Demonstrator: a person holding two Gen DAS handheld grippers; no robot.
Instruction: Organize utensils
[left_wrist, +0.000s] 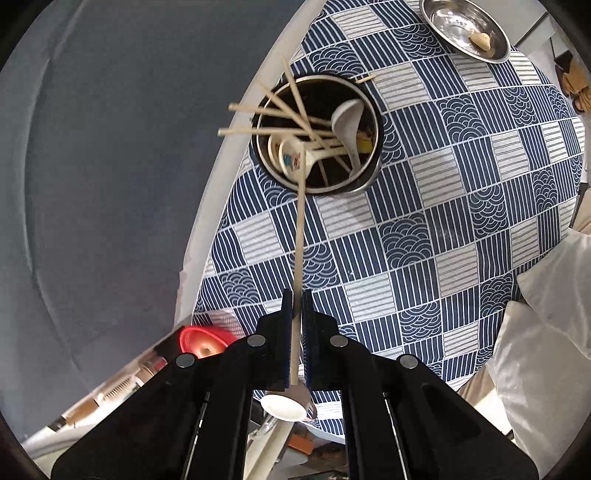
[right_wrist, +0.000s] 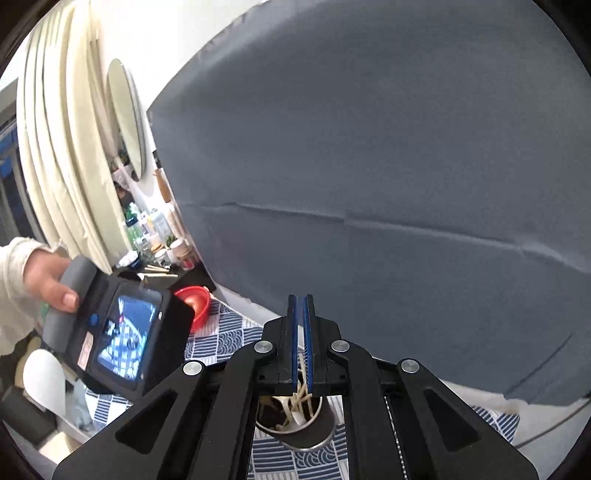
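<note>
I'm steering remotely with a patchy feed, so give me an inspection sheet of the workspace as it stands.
Surface: table under a blue and white patterned cloth.
Job's things: metal utensil holder with chopsticks and white spoons inside; one chopstick reaching toward its rim.
Clutter: steel bowl holding a small tan item; red bowl at the table edge; white spoon under the left tool.
Grippers: left tool shut on the chopstick; right tool shut, nothing gripped, above the holder.
Cables: nothing seen.
Surroundings: grey backdrop, cluttered shelf, white cushions.
</note>
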